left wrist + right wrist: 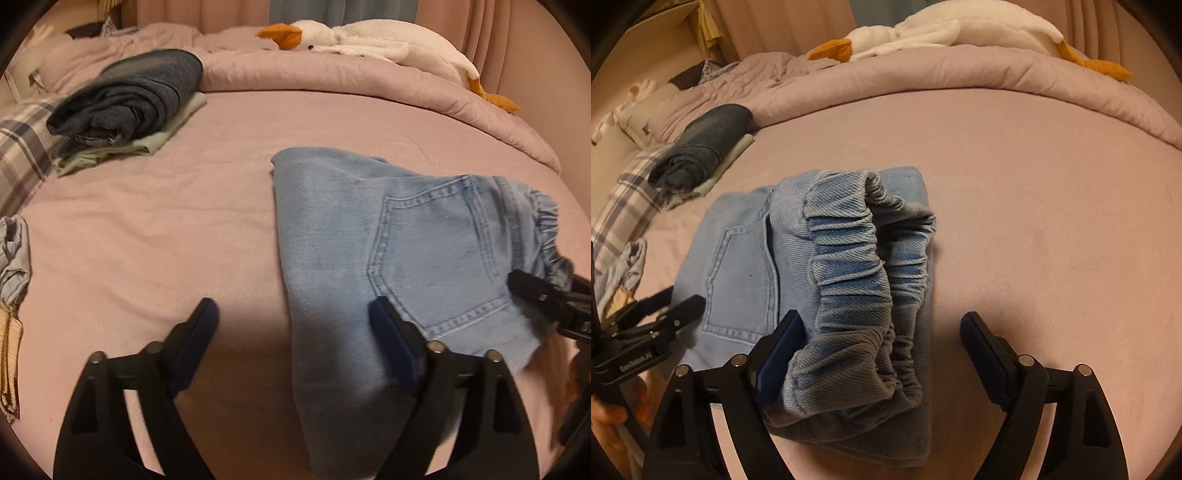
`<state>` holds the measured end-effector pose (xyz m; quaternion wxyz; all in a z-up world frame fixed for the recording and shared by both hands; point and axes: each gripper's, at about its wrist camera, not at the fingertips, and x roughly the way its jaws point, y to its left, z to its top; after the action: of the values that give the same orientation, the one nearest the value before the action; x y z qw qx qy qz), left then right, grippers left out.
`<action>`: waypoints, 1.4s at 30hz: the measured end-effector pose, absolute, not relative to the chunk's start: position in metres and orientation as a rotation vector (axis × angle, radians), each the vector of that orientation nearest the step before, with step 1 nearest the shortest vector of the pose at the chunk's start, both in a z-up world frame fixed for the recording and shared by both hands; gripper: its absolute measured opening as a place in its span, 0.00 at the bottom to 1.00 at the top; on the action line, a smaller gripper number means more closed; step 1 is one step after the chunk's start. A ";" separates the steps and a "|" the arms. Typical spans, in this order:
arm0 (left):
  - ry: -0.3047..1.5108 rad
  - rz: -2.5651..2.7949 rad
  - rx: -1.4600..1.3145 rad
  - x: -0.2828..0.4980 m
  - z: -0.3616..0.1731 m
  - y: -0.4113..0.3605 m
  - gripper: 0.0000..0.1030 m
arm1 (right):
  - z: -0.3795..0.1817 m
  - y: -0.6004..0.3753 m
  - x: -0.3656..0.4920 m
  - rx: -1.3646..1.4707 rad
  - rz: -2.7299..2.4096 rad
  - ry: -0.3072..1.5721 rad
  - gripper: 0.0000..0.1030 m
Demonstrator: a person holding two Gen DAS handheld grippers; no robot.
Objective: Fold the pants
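Light blue jeans lie folded into a thick bundle on the pink bed sheet, back pocket up. My left gripper stands open over their near left edge; its right finger rests above the denim and its left one above bare sheet. In the right wrist view the elastic waistband of the jeans bulges up between the wide-apart fingers of my right gripper, which is open. Its left pad sits against the waistband and its right pad is clear of it. The left gripper shows at the bundle's left side.
A stack of folded clothes, dark denim on pale green, sits at the back left by a plaid pillow. A rolled pink duvet and a white plush goose line the far side. A crumpled pale garment lies at the left edge.
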<state>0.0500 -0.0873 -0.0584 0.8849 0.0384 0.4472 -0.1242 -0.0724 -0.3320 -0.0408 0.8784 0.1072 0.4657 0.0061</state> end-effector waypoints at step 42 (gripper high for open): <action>0.961 -0.205 0.054 -0.069 0.009 -0.073 0.99 | 0.028 -0.276 -0.178 0.104 0.032 0.828 0.99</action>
<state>-0.0690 -0.0729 0.0087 0.8814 0.0259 0.4612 -0.0982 -0.1775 -0.2760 0.0282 0.9140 0.0505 0.4023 0.0158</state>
